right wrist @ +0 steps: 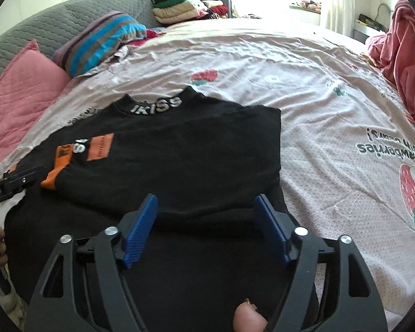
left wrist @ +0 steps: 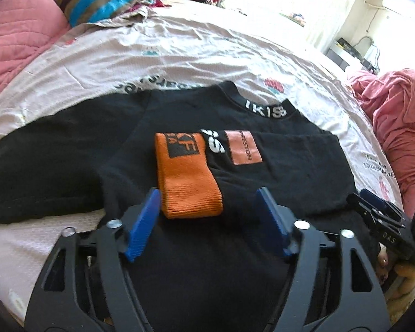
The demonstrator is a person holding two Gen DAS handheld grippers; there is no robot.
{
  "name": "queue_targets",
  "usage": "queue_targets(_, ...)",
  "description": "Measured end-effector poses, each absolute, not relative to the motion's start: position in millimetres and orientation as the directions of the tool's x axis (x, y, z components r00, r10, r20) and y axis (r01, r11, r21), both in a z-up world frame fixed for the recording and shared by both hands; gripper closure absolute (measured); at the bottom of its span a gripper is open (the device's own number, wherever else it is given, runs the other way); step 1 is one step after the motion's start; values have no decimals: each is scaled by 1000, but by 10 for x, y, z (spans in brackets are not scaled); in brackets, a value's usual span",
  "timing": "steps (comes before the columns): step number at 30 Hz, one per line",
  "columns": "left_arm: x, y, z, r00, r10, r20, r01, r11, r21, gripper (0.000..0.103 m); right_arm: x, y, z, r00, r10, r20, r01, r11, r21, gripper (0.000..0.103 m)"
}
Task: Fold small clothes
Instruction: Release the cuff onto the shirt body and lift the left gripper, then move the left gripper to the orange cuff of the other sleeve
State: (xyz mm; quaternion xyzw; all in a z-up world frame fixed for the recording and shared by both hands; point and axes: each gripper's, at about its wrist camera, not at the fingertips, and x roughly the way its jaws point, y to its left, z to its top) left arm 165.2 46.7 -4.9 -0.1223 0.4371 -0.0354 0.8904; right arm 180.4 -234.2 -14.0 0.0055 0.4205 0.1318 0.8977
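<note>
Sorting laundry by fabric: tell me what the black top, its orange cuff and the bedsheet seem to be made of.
Black top: looks like a soft matte knit, perhaps cotton jersey; it shows no sheen and drapes limply.
Orange cuff: ribbed knit, going by the fine parallel ridges toward its end.
Bedsheet: thin printed woven cloth, likely cotton or a blend; it has fine creases and a strawberry print.

Black sweater (right wrist: 179,149), sleeve folded across
</note>
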Motion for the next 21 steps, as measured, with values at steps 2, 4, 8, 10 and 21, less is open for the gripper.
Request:
queue_targets(2, 1609, 502, 15, 631, -154, -761, -54, 969, -241, 24, 1771, -2325, -81, 620, 255, -742, -240, 962, 130, 22)
queue_targets(4, 1583, 536, 66, 644, -136, -753, -65, 971, -231, 12, 1750, -2312, -30, 631, 262, -730, -241, 961, 136, 15)
queue_targets(8, 1518, 619, 156, 662, -80, -745, -103, 975, -196, 10, 1726, -2268, 67, 645, 280, -711, -247, 957, 153, 9)
queue_targets(10, 1496, 664, 175, 663, -64, -746, -116, 975, -188, 10, 1718, -2239, 111, 652, 286, -703, -251, 955, 156, 9)
queue_targets(21, 1297, 1035, 267, 683, -5, -731, -192, 964, -186, 10, 1666, -1939, 321, 668, 320, -672, -303, 942, 147, 7)
